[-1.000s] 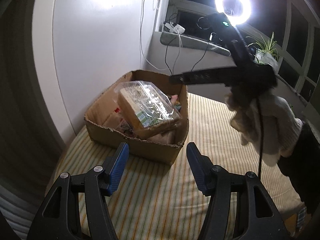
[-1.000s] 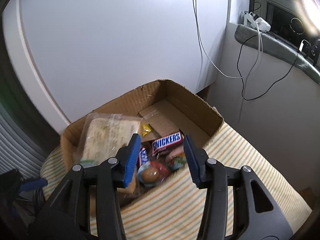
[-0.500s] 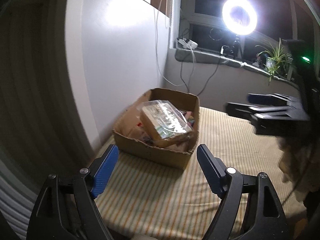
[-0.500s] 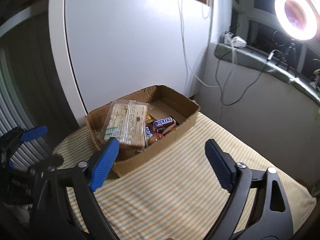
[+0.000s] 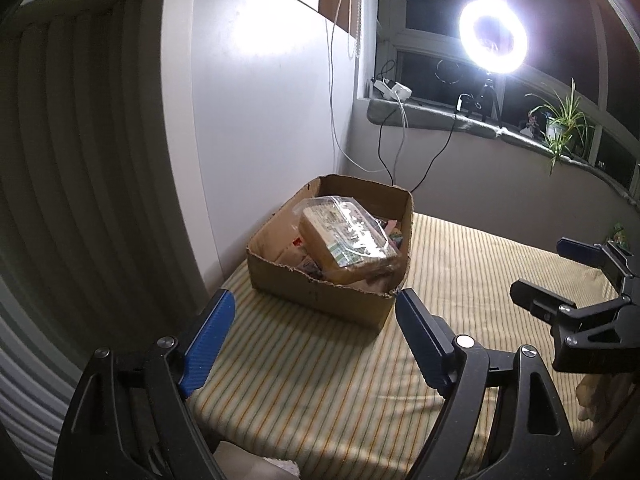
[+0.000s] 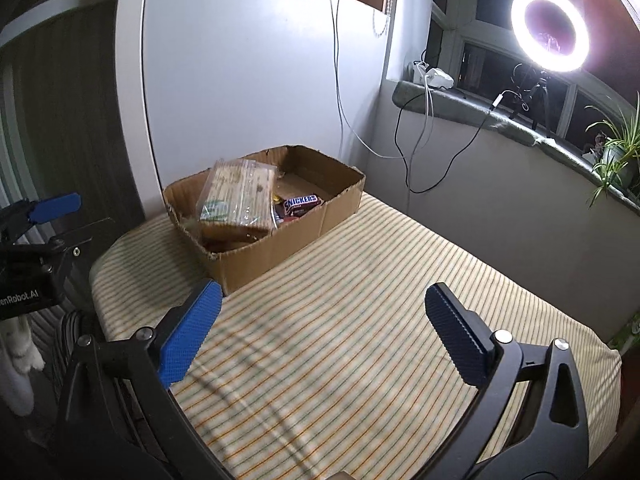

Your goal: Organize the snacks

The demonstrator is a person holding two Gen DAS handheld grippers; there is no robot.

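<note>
A brown cardboard box (image 5: 320,296) (image 6: 280,240) stands at the far left corner of the striped table. A clear bag of sliced bread (image 5: 348,236) (image 6: 240,196) lies on top of the snacks in it. A Snickers bar (image 6: 302,202) lies beside the bread. My left gripper (image 5: 316,320) is open and empty, just short of the box's near wall. My right gripper (image 6: 320,316) is open and empty over the table, right of the box. The right gripper also shows in the left wrist view (image 5: 560,276).
The striped tablecloth (image 6: 380,320) covers the table. A white wall panel (image 6: 260,80) stands behind the box. A ring light (image 6: 550,28), cables and a potted plant (image 6: 616,152) are on the window sill at the back right.
Both grippers have pulled back and away from the box, and their jaws have opened wider. The bread bag and snacks lie still in the box.
</note>
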